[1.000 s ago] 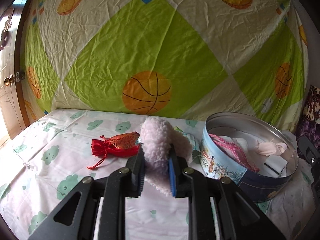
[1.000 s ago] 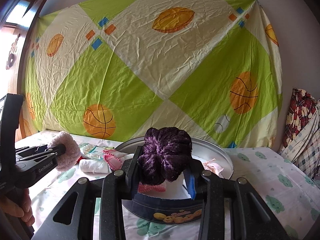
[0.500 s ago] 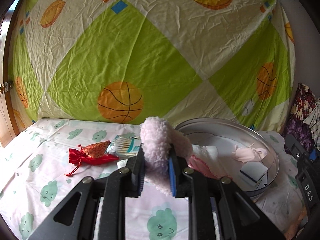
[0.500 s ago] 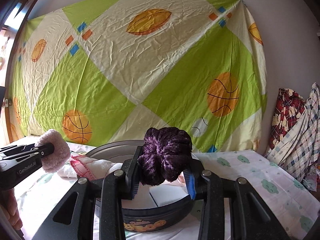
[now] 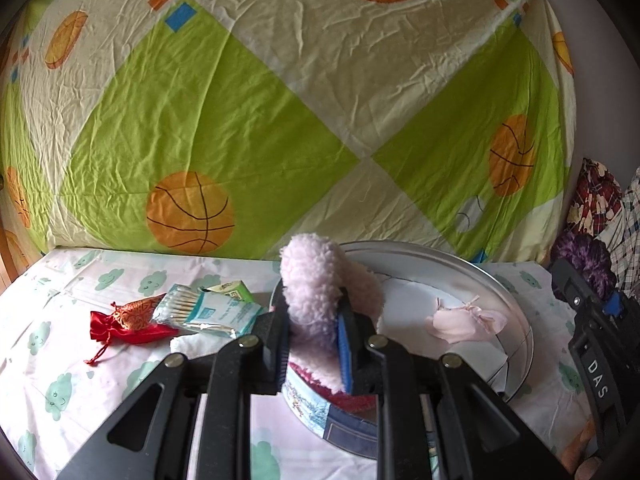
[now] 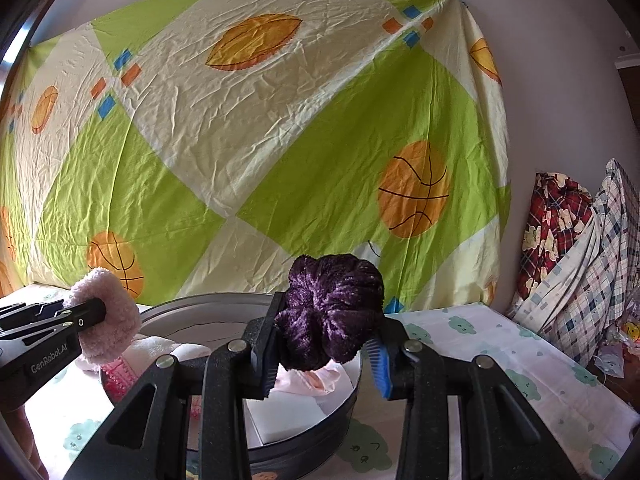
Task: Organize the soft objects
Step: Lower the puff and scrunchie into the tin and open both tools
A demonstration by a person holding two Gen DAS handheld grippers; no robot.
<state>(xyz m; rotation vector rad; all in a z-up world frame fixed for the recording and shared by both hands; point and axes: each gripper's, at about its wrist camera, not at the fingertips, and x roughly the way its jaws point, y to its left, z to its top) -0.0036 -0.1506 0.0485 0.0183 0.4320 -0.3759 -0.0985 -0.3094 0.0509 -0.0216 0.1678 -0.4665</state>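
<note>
My left gripper (image 5: 314, 332) is shut on a fluffy pale pink scrunchie (image 5: 320, 280), held above the near left rim of a round metal tin (image 5: 516, 308). In the right wrist view that pink scrunchie (image 6: 106, 316) hangs over the tin (image 6: 208, 308) at the left. My right gripper (image 6: 324, 356) is shut on a dark purple velvet scrunchie (image 6: 332, 312) above the tin's near side. Inside the tin lie a pale pink cloth piece (image 5: 464, 320), a red-pink knit item (image 6: 116, 376) and a white flat item (image 6: 280, 412).
On the cloud-print sheet left of the tin lie a red drawstring pouch (image 5: 124, 324), a pack of cotton swabs (image 5: 200, 312) and a small green packet (image 5: 230, 290). A basketball-print sheet (image 5: 280, 120) covers the wall behind. Plaid bedding (image 6: 576, 252) is piled at the right.
Both grippers have moved right, over the tin, each keeping its scrunchie. The pouch and swab pack have slid left in the left wrist view.
</note>
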